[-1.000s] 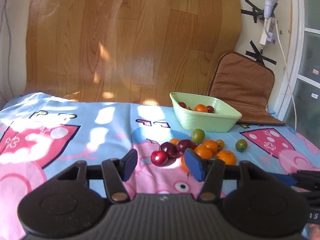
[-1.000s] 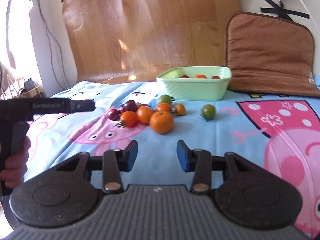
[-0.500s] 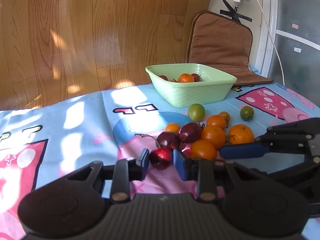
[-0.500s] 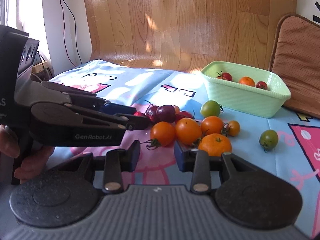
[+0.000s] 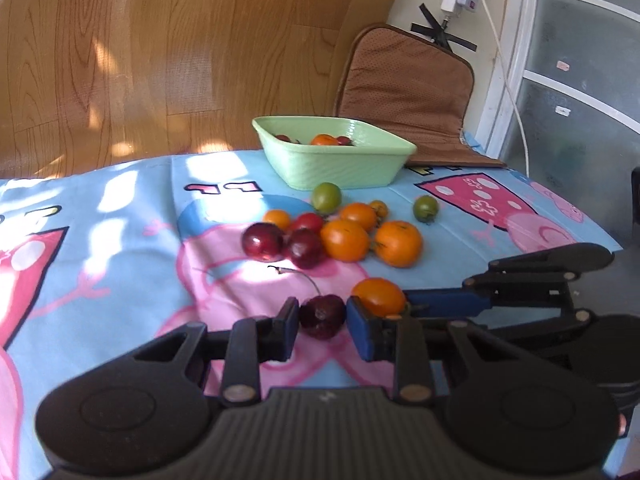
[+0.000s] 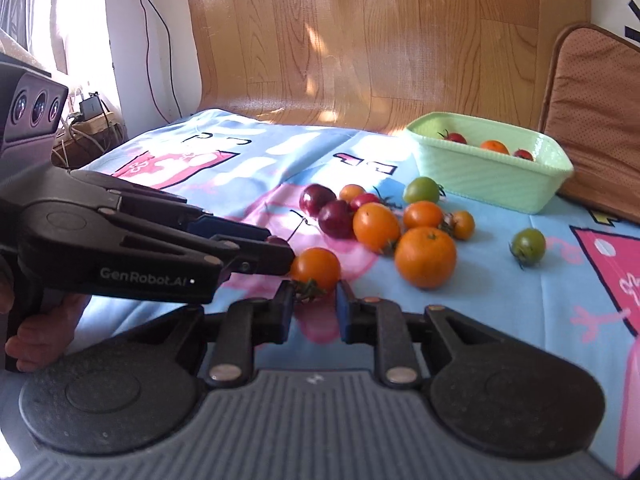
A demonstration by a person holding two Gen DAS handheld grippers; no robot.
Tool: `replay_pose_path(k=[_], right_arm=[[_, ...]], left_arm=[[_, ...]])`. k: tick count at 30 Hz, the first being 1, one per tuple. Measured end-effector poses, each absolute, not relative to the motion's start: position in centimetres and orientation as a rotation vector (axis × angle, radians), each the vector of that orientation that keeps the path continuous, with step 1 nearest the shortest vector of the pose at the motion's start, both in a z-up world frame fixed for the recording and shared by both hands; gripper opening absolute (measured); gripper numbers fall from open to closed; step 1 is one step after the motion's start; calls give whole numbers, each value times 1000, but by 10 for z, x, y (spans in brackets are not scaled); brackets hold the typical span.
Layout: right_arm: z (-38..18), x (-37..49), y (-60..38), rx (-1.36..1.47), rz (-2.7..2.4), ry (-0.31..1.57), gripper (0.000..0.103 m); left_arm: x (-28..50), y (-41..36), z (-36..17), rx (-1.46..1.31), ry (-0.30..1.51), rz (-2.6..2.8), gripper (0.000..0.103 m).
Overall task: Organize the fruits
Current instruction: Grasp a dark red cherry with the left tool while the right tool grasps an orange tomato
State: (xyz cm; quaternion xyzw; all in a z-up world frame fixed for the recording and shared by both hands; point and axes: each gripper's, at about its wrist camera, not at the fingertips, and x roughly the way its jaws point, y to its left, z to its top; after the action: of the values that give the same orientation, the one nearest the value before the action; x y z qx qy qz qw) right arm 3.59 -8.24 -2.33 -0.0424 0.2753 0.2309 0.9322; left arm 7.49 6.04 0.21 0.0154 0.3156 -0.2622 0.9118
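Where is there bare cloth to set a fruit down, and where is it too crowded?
Free: the sunlit tablecloth left of the fruit cluster, and the pink patch right of the lone green tomato. Crowded: between the cluster and the green basket, and the near middle, where the left gripper and right gripper meet.
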Motion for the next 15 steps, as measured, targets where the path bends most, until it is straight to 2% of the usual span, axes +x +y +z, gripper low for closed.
replay_pose_path(k=[9,15], right_arm=[[-30,-39,-152,-60,358,533,25],[-36,-58,-162,-94,316,491,28]], left_arm=[[17,-25,-4,33,651,-608,27],[-4,-48,-5,108,624,-564,27]])
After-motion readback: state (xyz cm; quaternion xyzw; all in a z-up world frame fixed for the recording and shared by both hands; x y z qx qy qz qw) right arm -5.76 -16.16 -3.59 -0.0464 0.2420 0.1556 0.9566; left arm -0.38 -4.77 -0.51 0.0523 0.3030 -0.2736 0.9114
